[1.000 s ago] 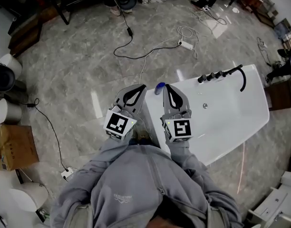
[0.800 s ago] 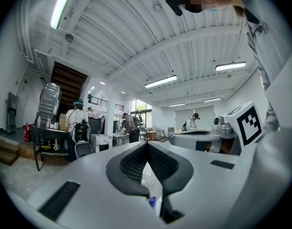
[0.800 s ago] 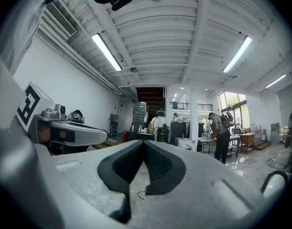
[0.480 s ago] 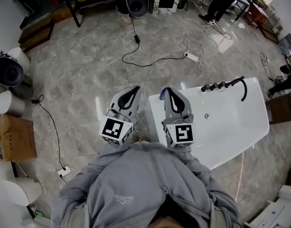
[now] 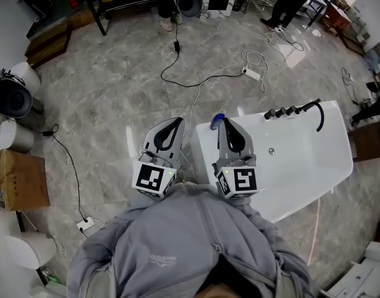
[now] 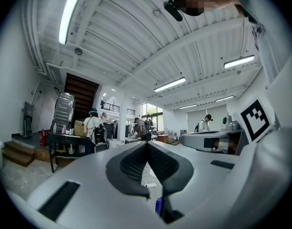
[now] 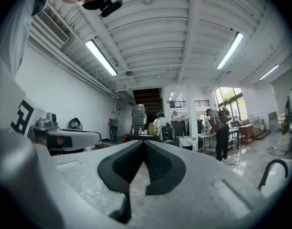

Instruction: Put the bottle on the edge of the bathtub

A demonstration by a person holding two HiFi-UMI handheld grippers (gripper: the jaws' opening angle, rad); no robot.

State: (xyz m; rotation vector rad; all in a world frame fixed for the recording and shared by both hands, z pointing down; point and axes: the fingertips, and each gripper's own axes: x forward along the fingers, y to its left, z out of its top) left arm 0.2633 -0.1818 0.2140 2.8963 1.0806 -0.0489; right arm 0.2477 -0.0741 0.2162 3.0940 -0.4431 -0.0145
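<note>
Hanging level and side by side, the left claw [image 5: 177,122] over the grey floor [image 5: 115,92] just beside the tub [image 5: 203,155] and the right claw [image 5: 226,122] over the tub's corner, both are clenched. In each gripper view the dark pads meet at the tips with nothing between them, so neither claw holds or touches anything. The blue bottle [image 5: 218,117] sits at the corner of the tub's rim, partly hidden behind the right claw's tip and apart from both claws; the left gripper view catches only a blue sliver of it, low under the jaws.
</note>
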